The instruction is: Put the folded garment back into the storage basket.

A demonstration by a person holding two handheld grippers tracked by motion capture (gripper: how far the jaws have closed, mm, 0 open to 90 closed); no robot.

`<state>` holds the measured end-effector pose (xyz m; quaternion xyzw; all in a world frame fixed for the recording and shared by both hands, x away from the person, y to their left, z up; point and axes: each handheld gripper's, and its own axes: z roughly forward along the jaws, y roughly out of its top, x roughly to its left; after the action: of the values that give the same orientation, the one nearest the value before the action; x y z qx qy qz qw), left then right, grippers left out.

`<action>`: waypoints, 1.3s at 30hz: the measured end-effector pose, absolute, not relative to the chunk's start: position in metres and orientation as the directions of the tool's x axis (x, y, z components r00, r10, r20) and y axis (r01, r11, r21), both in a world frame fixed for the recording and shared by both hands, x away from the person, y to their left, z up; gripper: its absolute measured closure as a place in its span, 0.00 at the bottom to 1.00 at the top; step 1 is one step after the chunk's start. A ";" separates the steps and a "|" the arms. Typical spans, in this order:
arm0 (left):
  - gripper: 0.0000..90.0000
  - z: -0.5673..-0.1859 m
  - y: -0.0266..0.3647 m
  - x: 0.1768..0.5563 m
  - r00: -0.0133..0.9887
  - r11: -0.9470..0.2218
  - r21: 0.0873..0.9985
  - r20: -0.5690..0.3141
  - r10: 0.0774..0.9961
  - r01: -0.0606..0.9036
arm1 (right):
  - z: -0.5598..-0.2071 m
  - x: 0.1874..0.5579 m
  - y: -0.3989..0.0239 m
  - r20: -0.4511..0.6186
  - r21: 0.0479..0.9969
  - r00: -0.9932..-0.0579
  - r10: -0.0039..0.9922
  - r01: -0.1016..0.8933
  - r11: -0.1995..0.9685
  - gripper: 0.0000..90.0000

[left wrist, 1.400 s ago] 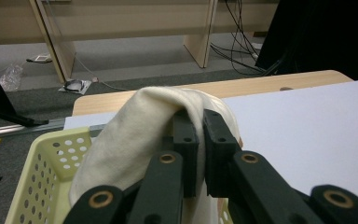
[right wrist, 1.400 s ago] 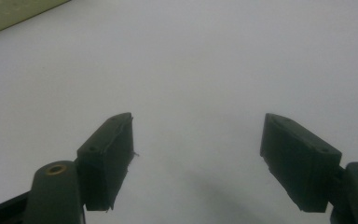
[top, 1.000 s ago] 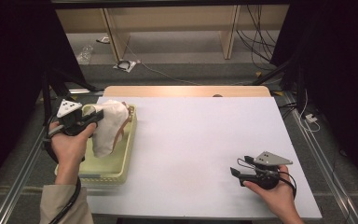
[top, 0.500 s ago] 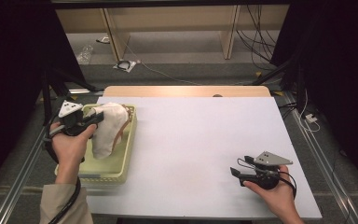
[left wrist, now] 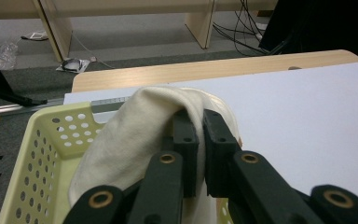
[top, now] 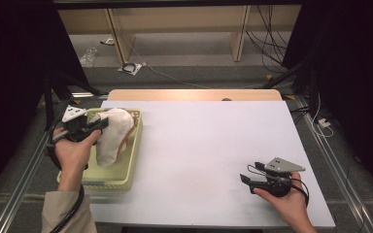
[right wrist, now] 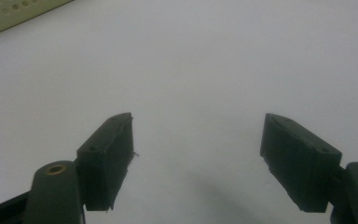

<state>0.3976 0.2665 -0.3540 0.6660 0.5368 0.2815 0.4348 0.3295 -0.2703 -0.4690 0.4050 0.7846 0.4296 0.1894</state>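
Left gripper (top: 98, 127) clamped on cream cloth (top: 112, 137) over yellow basket (top: 110, 174), right gripper (top: 246, 177) spread above white table (top: 199, 145)

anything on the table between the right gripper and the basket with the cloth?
Nothing: in the high view the stretch of white table between the right gripper and the basket is bare. The cloth sits pinched in the left gripper.

Count: 1 cream-white cloth (top: 110, 138); 1 pale yellow perforated plastic basket (top: 126, 171); 1 white-topped tabletop (top: 199, 145); 2 black two-jaw tongs, 1 left (top: 99, 125), 1 right (top: 246, 180); 2 hands, L (top: 73, 153) & R (top: 284, 201).
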 end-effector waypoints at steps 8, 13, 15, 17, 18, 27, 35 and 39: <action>0.94 -0.357 0.268 0.399 0.263 -0.045 0.875 -0.096 0.960 0.483 | -0.469 0.330 -0.270 0.054 0.832 -0.601 0.798 0.468 0.297 0.29; 0.94 -0.359 0.268 0.400 0.264 -0.049 0.867 -0.096 0.960 0.496 | -0.469 0.330 -0.270 0.055 0.837 -0.602 0.796 0.462 0.292 0.29; 0.94 -0.361 0.268 0.401 0.265 -0.054 0.864 -0.094 0.960 0.501 | -0.469 0.330 -0.270 0.055 0.837 -0.602 0.796 0.462 0.292 0.29; 0.94 -0.362 0.267 0.402 0.264 -0.055 0.861 -0.094 0.960 0.506 | -0.468 0.329 -0.271 0.054 0.834 -0.601 0.798 0.466 0.294 0.28; 0.94 -0.362 0.268 0.402 0.264 -0.055 0.860 -0.094 0.960 0.507 | -0.468 0.329 -0.271 0.054 0.834 -0.601 0.798 0.466 0.294 0.28; 0.94 -0.365 0.269 0.403 0.266 -0.060 0.850 -0.097 0.959 0.524 | -0.469 0.330 -0.270 0.054 0.837 -0.603 0.796 0.462 0.293 0.28; 0.94 -0.370 0.269 0.406 0.272 -0.068 0.838 -0.097 0.957 0.541 | -0.469 0.330 -0.271 0.053 0.833 -0.601 0.797 0.467 0.297 0.28; 0.94 -0.371 0.270 0.407 0.271 -0.068 0.833 -0.100 0.957 0.550 | -0.469 0.330 -0.270 0.054 0.836 -0.603 0.796 0.463 0.294 0.28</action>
<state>0.4068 0.2698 -0.3713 0.6864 0.5489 0.2512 0.4056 0.3299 -0.2704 -0.4690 0.4027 0.7814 0.4371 0.1905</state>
